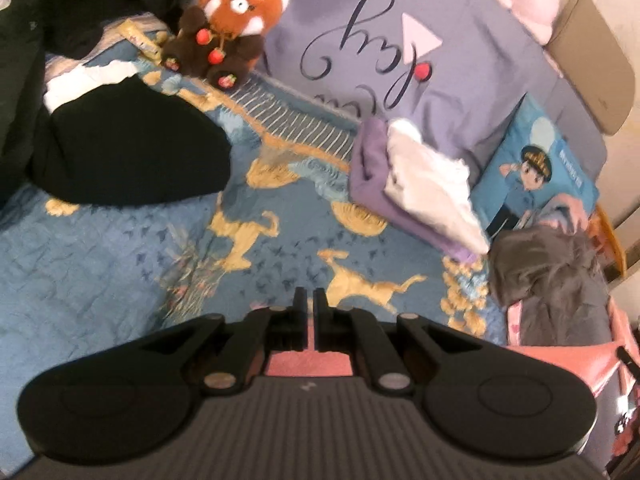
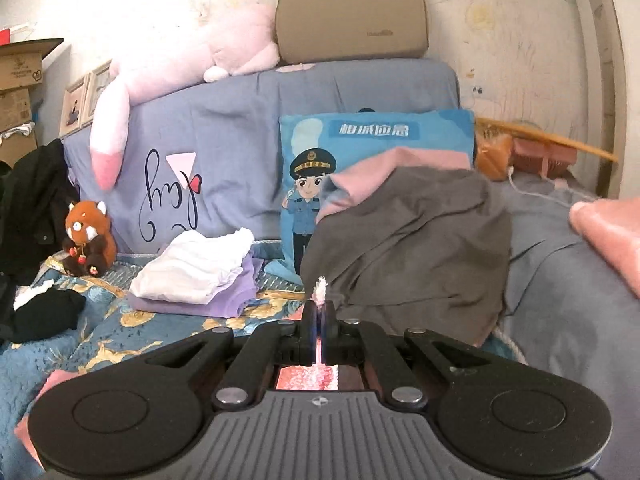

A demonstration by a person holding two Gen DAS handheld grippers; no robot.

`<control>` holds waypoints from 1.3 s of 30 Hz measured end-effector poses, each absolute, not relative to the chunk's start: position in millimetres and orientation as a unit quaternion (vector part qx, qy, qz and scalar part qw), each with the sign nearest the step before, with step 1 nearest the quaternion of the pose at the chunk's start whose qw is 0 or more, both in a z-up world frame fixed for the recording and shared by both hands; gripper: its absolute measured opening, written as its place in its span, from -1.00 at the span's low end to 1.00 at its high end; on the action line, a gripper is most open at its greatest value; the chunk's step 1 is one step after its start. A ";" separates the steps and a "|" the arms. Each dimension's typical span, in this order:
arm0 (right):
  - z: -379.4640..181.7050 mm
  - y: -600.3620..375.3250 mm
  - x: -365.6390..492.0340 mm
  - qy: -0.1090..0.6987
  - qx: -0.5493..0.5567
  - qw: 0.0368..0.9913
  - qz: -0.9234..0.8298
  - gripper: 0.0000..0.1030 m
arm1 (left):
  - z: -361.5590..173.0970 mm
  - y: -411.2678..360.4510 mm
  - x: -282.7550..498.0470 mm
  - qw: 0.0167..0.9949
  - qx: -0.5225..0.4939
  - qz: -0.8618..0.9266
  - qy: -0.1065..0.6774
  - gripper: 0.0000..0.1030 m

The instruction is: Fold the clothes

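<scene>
Both claws are pinched together: the right claw point(image 2: 319, 312) grips a pink garment point(image 2: 308, 376) edge, and the left claw point(image 1: 309, 312) seems to clamp the same cloth beneath it. Lifting looks underway; next, spread it on the bed point(image 1: 120, 248) ahead, short of the folded stack point(image 2: 192, 280).

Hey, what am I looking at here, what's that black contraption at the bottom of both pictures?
Those are two handheld grippers, one in each of a person's hands, each with a camera looking along its fingers. In the left view, the left gripper is nearly shut, with pink fabric under it. In the right view, the right gripper pinches an edge of pink cloth. On the blue bedspread lie a folded white and purple stack, a grey garment, a black garment and a red panda plush.
</scene>
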State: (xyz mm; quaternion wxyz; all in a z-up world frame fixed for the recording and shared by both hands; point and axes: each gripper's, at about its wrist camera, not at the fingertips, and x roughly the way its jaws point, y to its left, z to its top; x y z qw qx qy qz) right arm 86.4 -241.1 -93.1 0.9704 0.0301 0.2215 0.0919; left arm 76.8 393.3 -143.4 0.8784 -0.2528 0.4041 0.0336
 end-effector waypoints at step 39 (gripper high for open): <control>-82.8 -246.5 87.6 0.216 0.074 0.971 0.072 -0.96 | -157.1 387.3 104.7 0.881 -0.264 0.024 0.392 -0.99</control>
